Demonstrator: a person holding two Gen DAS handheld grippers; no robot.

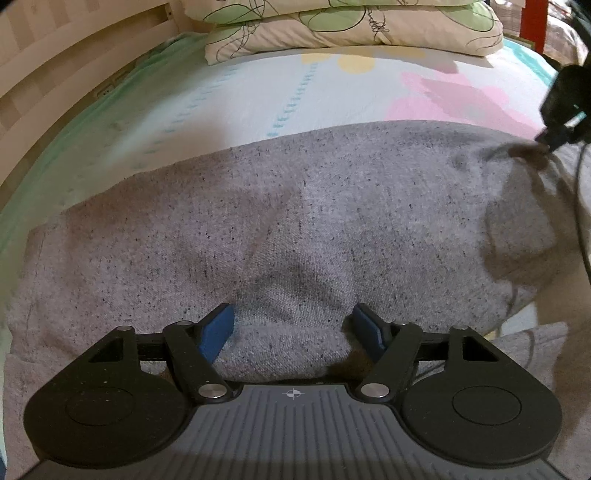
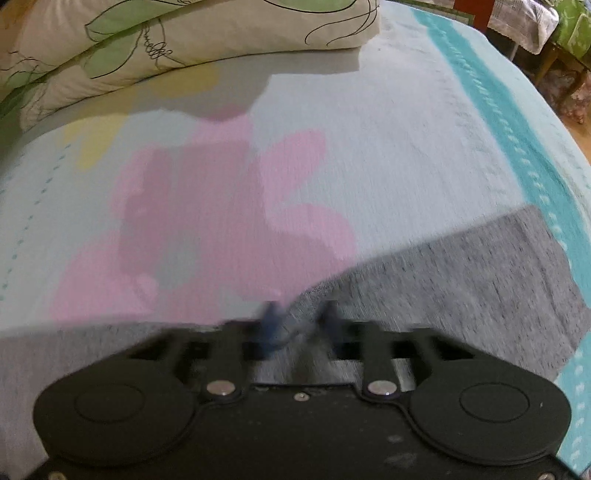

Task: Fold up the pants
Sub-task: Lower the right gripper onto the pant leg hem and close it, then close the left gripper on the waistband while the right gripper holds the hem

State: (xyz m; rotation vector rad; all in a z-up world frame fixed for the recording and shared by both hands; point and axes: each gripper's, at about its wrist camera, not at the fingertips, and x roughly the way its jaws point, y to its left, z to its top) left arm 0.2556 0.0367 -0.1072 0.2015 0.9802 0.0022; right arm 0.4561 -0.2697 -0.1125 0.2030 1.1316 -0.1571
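Now | left tongs [image 1: 291, 328] spread over pants [image 1: 295, 221] | right tongs [image 2: 299, 325] pinching fabric (blurred)

Patterned bed [image 1: 240, 99], grey pants [image 1: 295, 221], pillows [image 1: 351, 29]

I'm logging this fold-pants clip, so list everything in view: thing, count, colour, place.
pants: one, speckled grey, spread across the bed's near part.
bedsheet: one, pale with pink, yellow and teal print, under the pants.
pillows: two stacked, cream with green leaves, far end of the bed.
headboard: one, light wood, left side.
left gripper: one, black with blue pads, open over a pants ridge.
right gripper: one, black, blurred, at the pants' edge.
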